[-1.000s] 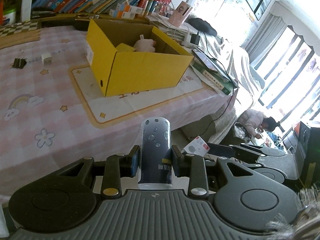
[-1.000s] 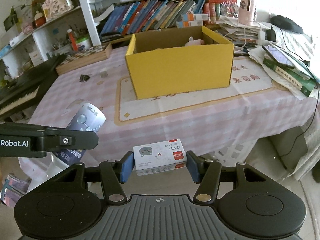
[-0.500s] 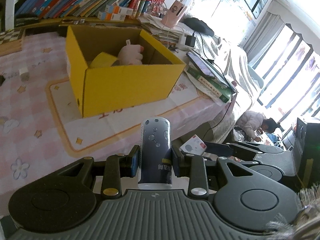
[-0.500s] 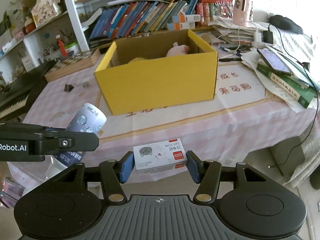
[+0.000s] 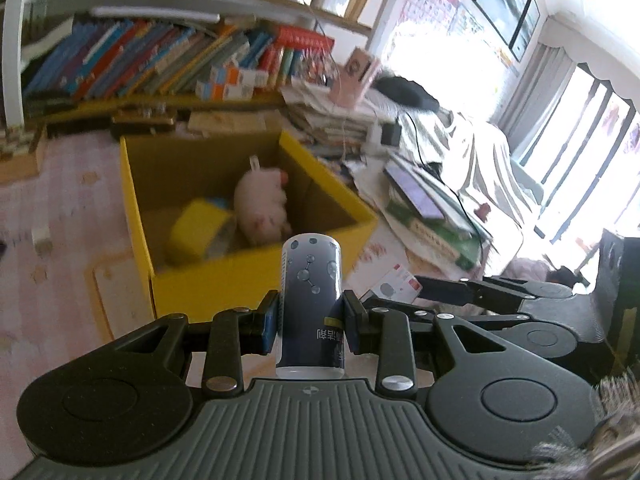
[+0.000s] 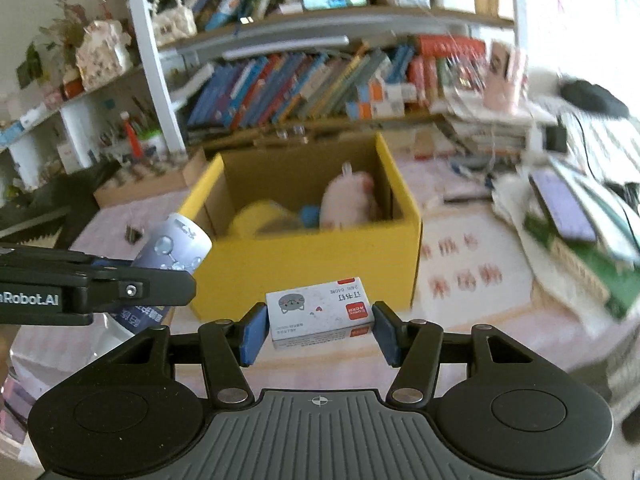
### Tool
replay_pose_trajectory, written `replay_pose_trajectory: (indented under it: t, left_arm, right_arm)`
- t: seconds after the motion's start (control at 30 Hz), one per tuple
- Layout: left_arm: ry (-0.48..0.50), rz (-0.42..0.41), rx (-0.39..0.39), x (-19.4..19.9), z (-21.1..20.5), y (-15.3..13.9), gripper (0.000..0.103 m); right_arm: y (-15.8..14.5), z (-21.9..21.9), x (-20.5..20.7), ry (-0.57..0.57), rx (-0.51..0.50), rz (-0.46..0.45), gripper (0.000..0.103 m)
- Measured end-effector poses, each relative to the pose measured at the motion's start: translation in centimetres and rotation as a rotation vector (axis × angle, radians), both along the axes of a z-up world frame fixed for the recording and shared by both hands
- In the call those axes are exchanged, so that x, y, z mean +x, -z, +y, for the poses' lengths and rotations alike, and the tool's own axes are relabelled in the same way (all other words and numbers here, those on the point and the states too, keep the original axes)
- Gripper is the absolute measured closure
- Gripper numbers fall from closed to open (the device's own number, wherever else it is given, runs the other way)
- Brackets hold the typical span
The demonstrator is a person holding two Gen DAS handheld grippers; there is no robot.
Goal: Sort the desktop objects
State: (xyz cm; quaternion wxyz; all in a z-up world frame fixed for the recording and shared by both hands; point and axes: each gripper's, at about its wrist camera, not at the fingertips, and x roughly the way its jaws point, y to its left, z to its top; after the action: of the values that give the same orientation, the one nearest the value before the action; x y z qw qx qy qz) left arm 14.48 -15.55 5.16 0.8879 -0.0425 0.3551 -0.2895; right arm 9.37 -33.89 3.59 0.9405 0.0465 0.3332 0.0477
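A: Both sets of jaws are clenched on cargo. Our left gripper [image 5: 310,326] squeezes the dark blue can [image 5: 311,300] across its round body, upright, so the pads sit on the curved sides rather than on the ends.

B: And our right gripper [image 6: 320,330] clamps the small white staple box [image 6: 320,314] by its two short ends, lid facing up. Held flat like that, it should drop in level.

A: Where is the target?

B: The yellow cardboard box [image 6: 308,264] stands on the pink checked tablecloth [image 6: 460,316], just ahead of both grippers, top open. A pink plush toy [image 5: 262,208] and a yellow block [image 5: 192,230] already lie inside.

A: So we judge this as the carrying step: both items are in the air near the front wall, not yet over the opening.

B: The plush fills the right side, so the free room looks to be left and front.
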Motion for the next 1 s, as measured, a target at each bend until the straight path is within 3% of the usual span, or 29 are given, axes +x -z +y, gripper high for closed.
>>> replay_pose_trajectory:
  t: [0.27, 0.5, 0.73, 1.0]
  left_arm:
    - [-0.081, -0.085, 0.033, 3.9, -1.3, -1.9, 0.073]
    - [-0.154, -0.097, 0.085, 7.7, -1.7, -1.4, 0.073]
    - [-0.187, -0.062, 0.162, 11.0, -2.4, 0.8, 0.073]
    - [-0.192, -0.016, 0.231, 13.6, -3.3, 3.1, 0.073]
  right_arm:
    - [-2.0, -1.2, 4.5, -0.079, -0.026, -0.092, 0.047]
    - [-2.1, -1.5, 8.8, -0.142, -0.060, -0.117, 0.047]
    - [-0.9, -0.4, 12.8, -0.247, -0.123, -0.083, 0.047]
    - [1.9, 0.9, 15.9, -0.361, -0.198, 0.018, 0.047]
